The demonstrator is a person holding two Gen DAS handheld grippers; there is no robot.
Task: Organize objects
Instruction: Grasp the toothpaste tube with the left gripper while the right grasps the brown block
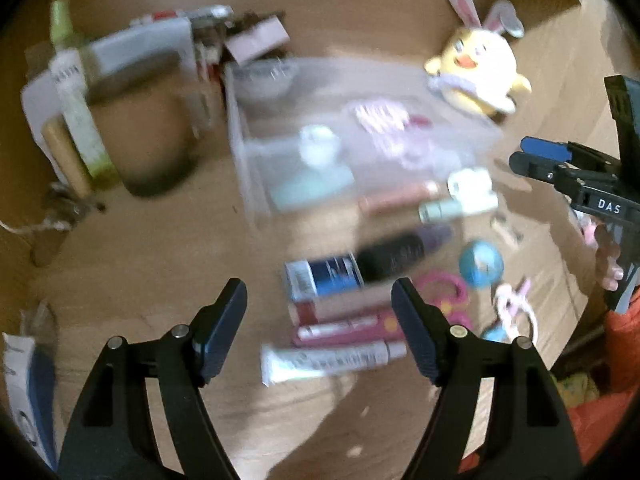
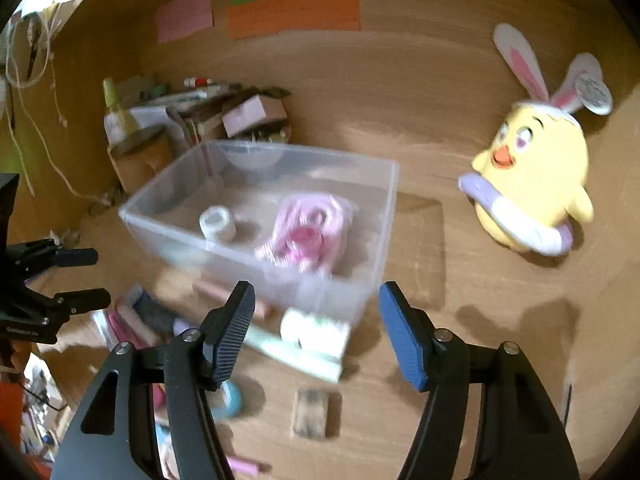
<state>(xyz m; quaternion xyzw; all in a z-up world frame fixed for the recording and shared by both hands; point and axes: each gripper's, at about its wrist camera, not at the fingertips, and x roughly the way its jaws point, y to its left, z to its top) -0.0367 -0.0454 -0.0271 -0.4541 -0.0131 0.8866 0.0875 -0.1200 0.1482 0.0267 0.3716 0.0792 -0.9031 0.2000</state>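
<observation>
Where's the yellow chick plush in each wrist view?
Left wrist: chick upper right, right of the clear bin.
Right wrist: chick right side, apart from the bin, standing on the wood surface.
Shared landmark: the bin, which holds a pink bundle in both views.

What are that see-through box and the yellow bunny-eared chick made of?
The box looks like clear, slightly frosted plastic: its contents show through its walls. The chick looks like soft plush fabric, matte and rounded, with a paper-like tag on one ear. Blur leaves the finer texture uncertain.
</observation>
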